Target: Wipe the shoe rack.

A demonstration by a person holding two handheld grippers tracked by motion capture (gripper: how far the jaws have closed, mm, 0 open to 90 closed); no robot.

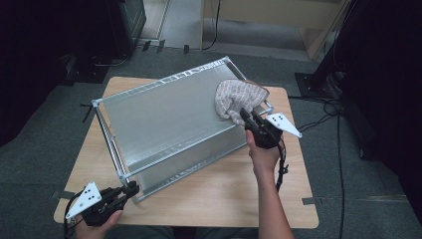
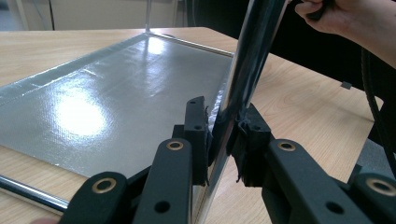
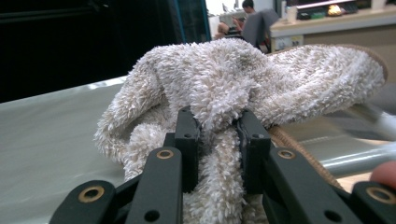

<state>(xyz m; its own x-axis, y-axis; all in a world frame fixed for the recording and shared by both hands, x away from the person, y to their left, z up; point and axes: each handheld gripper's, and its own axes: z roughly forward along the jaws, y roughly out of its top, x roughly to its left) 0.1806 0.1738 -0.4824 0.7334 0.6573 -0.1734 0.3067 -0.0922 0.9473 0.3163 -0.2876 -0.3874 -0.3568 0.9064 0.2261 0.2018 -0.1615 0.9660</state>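
Observation:
A metal-tube frame [image 1: 115,149] with a silver sheet [image 1: 169,119] stretched over it lies tilted on the wooden table. A fluffy beige towel [image 1: 236,97] rests bunched on the sheet's far right corner. My right gripper [image 1: 247,119] is at the towel's near edge; in the right gripper view its jaws pinch a fold of the towel [image 3: 233,79], so the right gripper [image 3: 219,135] is shut on it. My left gripper [image 1: 132,190] sits at the frame's near left corner. In the left gripper view the left gripper [image 2: 224,135] clamps a shiny frame tube [image 2: 252,51] beside the sheet [image 2: 116,102].
The wooden table [image 1: 214,194] has bare room in front of the frame and a strip at the left. Cables [image 1: 323,107] run over the grey floor at the right, near a dark stand. The person's right hand [image 2: 345,23] shows in the left gripper view.

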